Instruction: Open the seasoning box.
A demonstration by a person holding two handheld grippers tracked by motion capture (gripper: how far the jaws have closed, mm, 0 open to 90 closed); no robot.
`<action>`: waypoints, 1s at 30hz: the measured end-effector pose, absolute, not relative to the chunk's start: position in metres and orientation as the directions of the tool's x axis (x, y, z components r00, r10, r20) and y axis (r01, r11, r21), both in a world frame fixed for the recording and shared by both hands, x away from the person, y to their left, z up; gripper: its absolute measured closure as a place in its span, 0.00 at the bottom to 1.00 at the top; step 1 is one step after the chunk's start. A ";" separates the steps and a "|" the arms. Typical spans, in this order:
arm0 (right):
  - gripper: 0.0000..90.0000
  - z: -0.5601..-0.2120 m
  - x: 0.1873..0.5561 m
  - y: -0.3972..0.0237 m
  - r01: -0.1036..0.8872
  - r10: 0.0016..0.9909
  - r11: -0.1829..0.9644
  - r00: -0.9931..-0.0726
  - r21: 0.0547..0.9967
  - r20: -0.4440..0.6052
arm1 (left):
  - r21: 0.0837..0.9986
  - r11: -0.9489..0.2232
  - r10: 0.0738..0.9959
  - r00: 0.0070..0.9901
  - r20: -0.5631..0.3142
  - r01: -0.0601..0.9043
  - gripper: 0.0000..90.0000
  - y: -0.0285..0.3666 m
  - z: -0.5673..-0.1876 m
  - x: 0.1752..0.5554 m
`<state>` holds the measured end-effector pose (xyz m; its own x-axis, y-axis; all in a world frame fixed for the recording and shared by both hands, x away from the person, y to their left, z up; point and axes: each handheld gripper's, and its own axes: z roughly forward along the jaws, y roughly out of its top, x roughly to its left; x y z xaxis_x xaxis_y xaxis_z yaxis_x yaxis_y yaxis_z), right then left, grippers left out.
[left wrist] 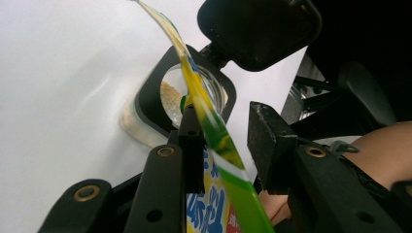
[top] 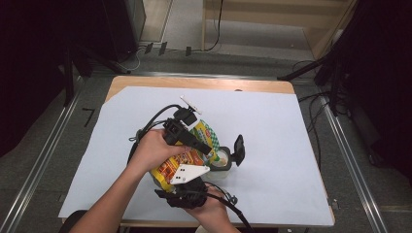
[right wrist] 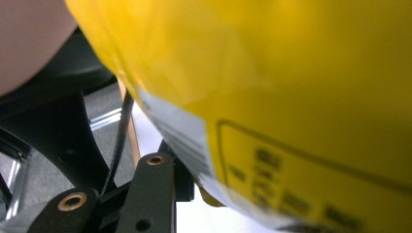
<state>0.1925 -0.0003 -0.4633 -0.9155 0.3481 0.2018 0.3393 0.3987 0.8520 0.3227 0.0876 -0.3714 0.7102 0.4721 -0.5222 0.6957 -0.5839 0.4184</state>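
On the white sheet (top: 272, 145) that covers the wooden worktop (top: 204, 83), we see a yellow and green snack bag (top: 187, 158) held tilted over a clear jar (top: 222, 158) with a black square collar and a black flip lid (top: 238, 148) standing open. We hold the left claw (top: 206, 149) at the bag's upper end, the green mouth of the bag, which hangs right above the jar's opening. From the left gripper view, the thin green and yellow edge of the bag (left wrist: 214, 141) runs up between the two black jaws, lying against the left jaw, with a visible gap to the right one; we cannot tell whether the pads truly press on it. Beyond that edge we look into the jar (left wrist: 194, 90), where pale crumbs lie on the bottom, and the open lid (left wrist: 260, 29) stands behind it. We hold the right claw (top: 187, 187) at the bag's lower end, near the worktop's front edge, with its grey three-cornered plate (top: 190, 173) on top. From the right gripper view, the yellow back of the bag (right wrist: 272, 97) with blurred print sits close over the left jaw and seems to rest on it; the other jaw is hidden, so we cannot tell whether this claw is clamped on the bag.
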 end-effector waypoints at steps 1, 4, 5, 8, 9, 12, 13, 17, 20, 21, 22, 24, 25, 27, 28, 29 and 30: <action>0.74 -0.463 0.192 -0.001 0.345 0.348 0.392 -0.914 0.853 0.210 | 0.421 -0.580 0.471 0.708 -0.526 0.698 0.75 0.088 -0.371 0.323; 0.75 -0.461 0.193 -0.002 0.354 0.351 0.378 -0.910 0.856 0.221 | 0.431 -0.579 0.466 0.714 -0.522 0.692 0.75 0.088 -0.368 0.322; 0.75 -0.461 0.193 -0.002 0.357 0.352 0.374 -0.908 0.856 0.226 | 0.431 -0.581 0.464 0.716 -0.522 0.691 0.74 0.088 -0.368 0.322; 0.75 -0.460 0.194 -0.003 0.379 0.360 0.352 -0.899 0.856 0.250 | 0.430 -0.581 0.464 0.715 -0.523 0.691 0.72 0.088 -0.368 0.321; 0.75 -0.460 0.194 -0.003 0.379 0.360 0.352 -0.899 0.856 0.250 | 0.430 -0.581 0.464 0.715 -0.523 0.691 0.72 0.088 -0.368 0.321; 0.75 -0.459 0.197 -0.006 0.412 0.368 0.319 -0.884 0.854 0.289 | 0.442 -0.580 0.465 0.723 -0.511 0.685 0.70 0.088 -0.367 0.319; 0.75 -0.459 0.199 -0.008 0.424 0.372 0.306 -0.877 0.853 0.302 | 0.449 -0.577 0.466 0.726 -0.506 0.682 0.69 0.088 -0.366 0.318; 0.74 -0.459 0.200 -0.009 0.422 0.369 0.309 -0.879 0.852 0.302 | 0.444 -0.588 0.477 0.733 -0.484 0.676 0.78 0.086 -0.366 0.318; 0.73 -0.459 0.198 -0.008 0.408 0.363 0.319 -0.886 0.855 0.288 | 0.437 -0.598 0.481 0.736 -0.476 0.672 0.84 0.087 -0.366 0.318; 0.72 -0.459 0.198 -0.008 0.399 0.358 0.327 -0.891 0.857 0.278 | 0.435 -0.598 0.483 0.736 -0.475 0.673 0.85 0.087 -0.366 0.318; 0.72 -0.459 0.197 -0.007 0.387 0.354 0.334 -0.897 0.859 0.266 | 0.435 -0.598 0.483 0.736 -0.475 0.673 0.86 0.087 -0.366 0.318; 0.71 -0.458 0.196 -0.006 0.372 0.352 0.350 -0.903 0.860 0.247 | 0.428 -0.600 0.487 0.733 -0.475 0.675 0.86 0.088 -0.366 0.318; 0.70 -0.458 0.195 -0.005 0.346 0.351 0.368 -0.911 0.863 0.215 | 0.426 -0.602 0.488 0.733 -0.474 0.675 0.87 0.088 -0.366 0.318; 0.68 -0.458 0.193 -0.002 0.306 0.349 0.401 -0.923 0.864 0.164 | 0.419 -0.601 0.492 0.728 -0.477 0.680 0.87 0.089 -0.367 0.319; 0.68 -0.458 0.192 -0.001 0.301 0.347 0.403 -0.924 0.864 0.160 | 0.418 -0.601 0.492 0.727 -0.479 0.681 0.87 0.089 -0.367 0.319; 0.68 -0.458 0.192 -0.001 0.295 0.344 0.409 -0.926 0.863 0.153 | 0.418 -0.599 0.493 0.726 -0.479 0.683 0.87 0.090 -0.367 0.319; 0.68 -0.458 0.192 -0.001 0.293 0.341 0.415 -0.928 0.861 0.152 | 0.416 -0.599 0.494 0.724 -0.481 0.684 0.87 0.090 -0.367 0.320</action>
<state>0.1924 -0.0009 -0.4585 -0.9277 0.3411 0.1519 0.2935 0.4146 0.8614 0.3196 0.0897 -0.3674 0.7245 0.4939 -0.4808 0.6844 -0.5986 0.4164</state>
